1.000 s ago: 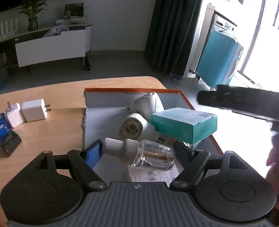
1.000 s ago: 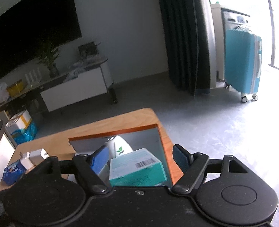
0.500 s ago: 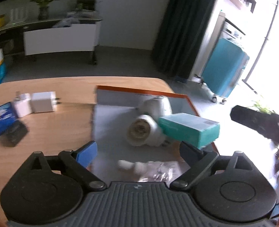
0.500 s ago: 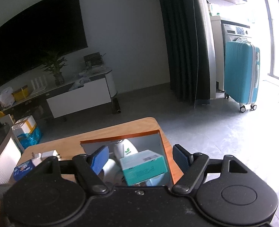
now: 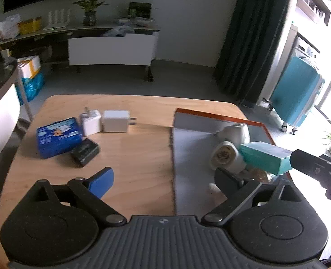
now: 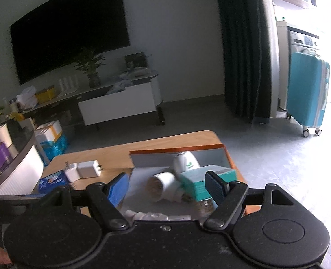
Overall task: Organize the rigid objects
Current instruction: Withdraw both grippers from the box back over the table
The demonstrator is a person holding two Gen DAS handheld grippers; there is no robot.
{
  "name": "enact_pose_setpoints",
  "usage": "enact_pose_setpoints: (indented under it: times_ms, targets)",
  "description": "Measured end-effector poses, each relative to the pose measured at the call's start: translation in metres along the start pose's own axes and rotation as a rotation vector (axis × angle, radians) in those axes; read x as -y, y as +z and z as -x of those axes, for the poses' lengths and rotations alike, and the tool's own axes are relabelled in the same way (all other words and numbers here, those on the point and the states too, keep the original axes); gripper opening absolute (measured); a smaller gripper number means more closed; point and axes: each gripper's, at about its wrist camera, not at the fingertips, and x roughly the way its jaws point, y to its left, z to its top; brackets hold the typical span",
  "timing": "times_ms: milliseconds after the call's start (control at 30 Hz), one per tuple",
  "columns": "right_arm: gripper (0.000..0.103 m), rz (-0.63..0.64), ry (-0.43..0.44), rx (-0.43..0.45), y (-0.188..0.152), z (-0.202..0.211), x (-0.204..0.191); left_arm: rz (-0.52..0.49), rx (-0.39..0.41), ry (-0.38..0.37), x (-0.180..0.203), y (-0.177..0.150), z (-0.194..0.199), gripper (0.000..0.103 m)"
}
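An orange-rimmed grey box (image 5: 192, 148) sits on the right of the wooden table (image 5: 131, 157). It holds a teal carton (image 5: 266, 157), two white cylinders (image 5: 226, 159) and a clear bottle (image 6: 204, 205) mostly hidden under the carton. My left gripper (image 5: 163, 179) is open and empty above the box's left edge. My right gripper (image 6: 167, 187) is open and empty above the box; its body shows in the left wrist view (image 5: 318, 168). On the table's left lie a blue packet (image 5: 59, 136), a black block (image 5: 84, 152) and two white chargers (image 5: 116, 124).
A curved white counter (image 6: 19, 170) stands left of the table. A TV stand (image 5: 111, 47) is behind, and a teal suitcase (image 5: 297, 98) stands on the floor at the right.
My left gripper let go of the clear bottle, which dropped into the box, then rose and swung left. My right gripper pulled back and up from the box.
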Motion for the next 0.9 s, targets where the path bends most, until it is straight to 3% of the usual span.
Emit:
enact_pose_setpoints:
  times_ms: [900]
  targets:
    - [0.089, 0.113, 0.172, -0.109, -0.022, -0.034, -0.097, 0.159, 0.011, 0.147, -0.104, -0.020, 0.019, 0.100]
